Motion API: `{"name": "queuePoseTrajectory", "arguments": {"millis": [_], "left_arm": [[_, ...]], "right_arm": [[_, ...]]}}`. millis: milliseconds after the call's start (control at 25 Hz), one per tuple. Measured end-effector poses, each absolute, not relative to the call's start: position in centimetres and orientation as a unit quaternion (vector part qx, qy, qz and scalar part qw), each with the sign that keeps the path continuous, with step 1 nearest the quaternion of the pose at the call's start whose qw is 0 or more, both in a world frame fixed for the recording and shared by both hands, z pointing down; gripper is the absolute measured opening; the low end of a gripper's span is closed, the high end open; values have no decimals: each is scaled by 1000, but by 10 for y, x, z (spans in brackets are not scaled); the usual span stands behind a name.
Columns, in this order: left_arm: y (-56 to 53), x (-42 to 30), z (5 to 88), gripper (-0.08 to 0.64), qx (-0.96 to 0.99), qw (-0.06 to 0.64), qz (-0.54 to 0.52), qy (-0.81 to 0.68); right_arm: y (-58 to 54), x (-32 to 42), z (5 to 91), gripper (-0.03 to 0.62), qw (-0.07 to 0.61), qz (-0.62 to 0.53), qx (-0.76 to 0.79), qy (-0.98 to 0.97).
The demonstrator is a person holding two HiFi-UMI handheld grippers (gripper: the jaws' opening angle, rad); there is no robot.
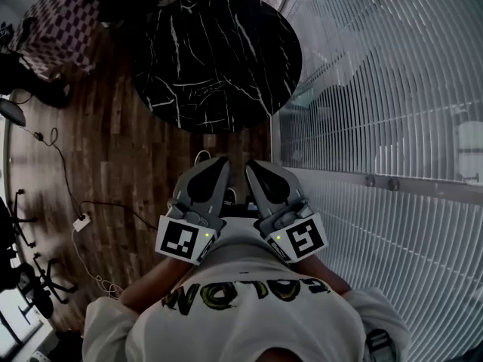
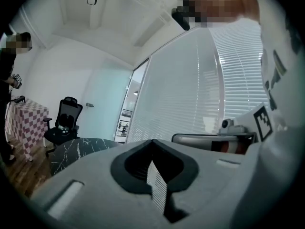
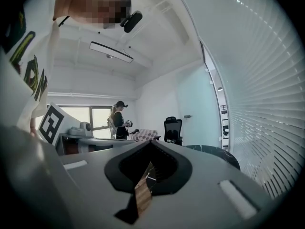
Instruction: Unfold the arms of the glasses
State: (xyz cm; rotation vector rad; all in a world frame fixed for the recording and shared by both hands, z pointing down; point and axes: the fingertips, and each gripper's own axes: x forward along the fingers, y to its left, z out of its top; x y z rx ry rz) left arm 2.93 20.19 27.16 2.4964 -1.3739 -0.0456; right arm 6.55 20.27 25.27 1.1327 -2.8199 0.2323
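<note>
No glasses show in any view. In the head view my left gripper (image 1: 216, 164) and right gripper (image 1: 255, 167) are held side by side close to my body, above the wooden floor. Both point toward a round black marble table (image 1: 219, 51), whose top looks bare. In the left gripper view the left gripper (image 2: 153, 149) has its jaws closed together with nothing between them. The right gripper (image 3: 150, 149) looks the same in its own view, shut and empty. The table's edge also appears as a dark marble edge (image 2: 81, 149) and a dark rim (image 3: 217, 152).
A glass wall with blinds (image 1: 377, 89) runs along the right. A checkered-cloth table (image 1: 56, 25) stands at the far left, with a black office chair (image 2: 64, 123) near it. Cables and a power strip (image 1: 79, 221) lie on the floor. A person (image 3: 118, 120) stands further back.
</note>
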Motion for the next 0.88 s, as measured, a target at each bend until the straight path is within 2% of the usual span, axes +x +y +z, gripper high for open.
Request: {"name": "queuePoseTrajectory", "arguments": {"millis": [560, 880], "left_arm": [[79, -87, 281, 2, 865, 155, -19, -477], [44, -103, 272, 2, 880, 139, -21, -454]], "right_arm": [[79, -47, 254, 2, 56, 83, 362, -927], [49, -61, 256, 2, 47, 86, 393, -914]]}}
